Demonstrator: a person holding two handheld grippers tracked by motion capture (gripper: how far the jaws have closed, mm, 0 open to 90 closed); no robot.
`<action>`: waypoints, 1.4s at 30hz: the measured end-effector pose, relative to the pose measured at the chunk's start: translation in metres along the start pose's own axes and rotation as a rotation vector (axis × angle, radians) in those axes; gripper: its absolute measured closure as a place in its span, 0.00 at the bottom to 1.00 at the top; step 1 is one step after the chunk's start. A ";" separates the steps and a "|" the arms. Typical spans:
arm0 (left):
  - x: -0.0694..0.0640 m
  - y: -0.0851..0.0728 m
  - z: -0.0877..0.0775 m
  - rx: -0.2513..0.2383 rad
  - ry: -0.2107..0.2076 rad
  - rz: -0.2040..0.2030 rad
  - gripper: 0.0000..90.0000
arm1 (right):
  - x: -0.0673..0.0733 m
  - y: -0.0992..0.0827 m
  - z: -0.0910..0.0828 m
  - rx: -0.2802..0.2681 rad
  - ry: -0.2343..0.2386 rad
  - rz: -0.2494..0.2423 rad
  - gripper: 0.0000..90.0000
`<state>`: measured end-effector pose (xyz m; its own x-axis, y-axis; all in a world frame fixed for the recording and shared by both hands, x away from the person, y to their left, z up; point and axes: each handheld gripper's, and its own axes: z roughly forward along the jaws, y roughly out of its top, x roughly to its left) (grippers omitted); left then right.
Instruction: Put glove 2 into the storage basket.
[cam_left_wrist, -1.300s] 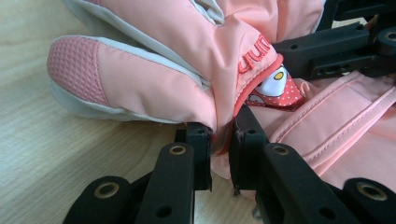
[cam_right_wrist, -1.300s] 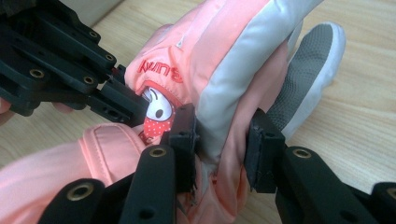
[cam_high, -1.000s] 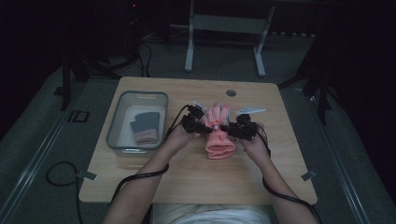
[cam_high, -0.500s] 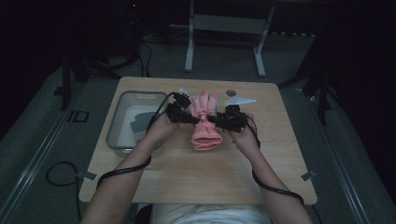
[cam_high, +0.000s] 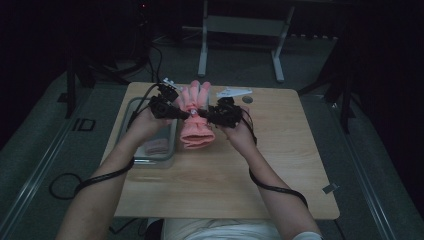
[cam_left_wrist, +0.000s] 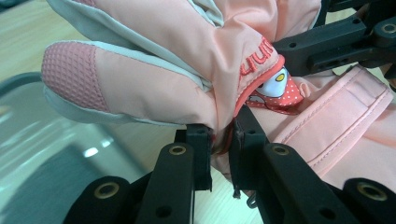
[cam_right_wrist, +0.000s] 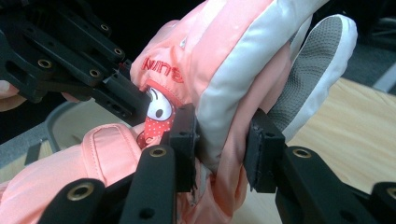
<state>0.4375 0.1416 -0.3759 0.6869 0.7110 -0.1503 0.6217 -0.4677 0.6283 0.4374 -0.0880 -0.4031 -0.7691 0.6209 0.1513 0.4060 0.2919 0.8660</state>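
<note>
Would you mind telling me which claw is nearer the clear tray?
Left. The left claw hangs beside the tray; the right claw is across the glove.

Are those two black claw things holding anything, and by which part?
Yes: both hold one pink glove. The left gripper and the right gripper each pinch its narrow wrist part from opposite sides, between cuff and fingers.

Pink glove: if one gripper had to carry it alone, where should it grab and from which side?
Probably the narrow wrist band of the pink glove, where both the left gripper and right gripper already pinch it. The glove is gathered thinnest there, so the jaws can close across it, while the padded fingers and wide cuff are bulky. Come in from the side, across the band.
</note>
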 end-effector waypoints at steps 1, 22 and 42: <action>0.003 -0.002 -0.005 -0.002 0.009 -0.007 0.89 | 0.004 0.004 0.004 -0.003 0.005 -0.003 0.76; 0.074 -0.055 -0.059 0.096 0.147 -0.115 0.89 | 0.062 0.031 0.109 -0.003 0.145 0.027 0.76; 0.100 -0.098 0.001 0.191 0.099 -0.234 0.88 | 0.054 -0.022 0.160 0.169 0.131 0.100 0.74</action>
<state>0.4451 0.2580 -0.4532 0.4828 0.8542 -0.1932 0.8244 -0.3688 0.4294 0.4663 0.0554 -0.4899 -0.7738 0.5564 0.3027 0.5519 0.3579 0.7532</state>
